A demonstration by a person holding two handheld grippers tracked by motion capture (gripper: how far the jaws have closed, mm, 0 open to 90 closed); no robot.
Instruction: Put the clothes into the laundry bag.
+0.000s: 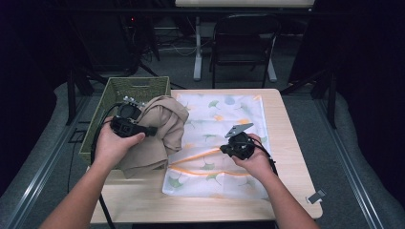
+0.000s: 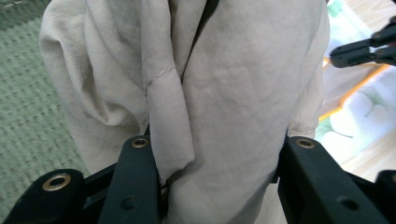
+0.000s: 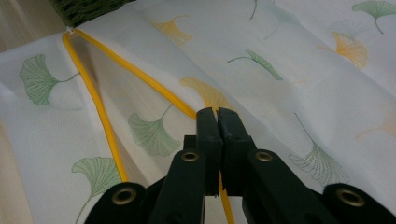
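Beige garment [image 1: 160, 131]: bunched, held raised between the woven green basket [image 1: 138, 86] and the white leaf-print mesh bag [image 1: 217, 119], clamped between the wide-set jaws of the left hand-held gripper [image 2: 215, 154]; its lower folds are cut off in the left gripper view, and the garment hides much of the basket's inside, so its contents cannot be made out. Mesh bag: lies flat on the worktop [image 1: 291, 143], yellow-edged opening [image 3: 100, 112] facing the basket. Right hand-held gripper [image 3: 217, 114]: jaws pressed together on the bag's yellow edge, the pinched part hidden behind them.
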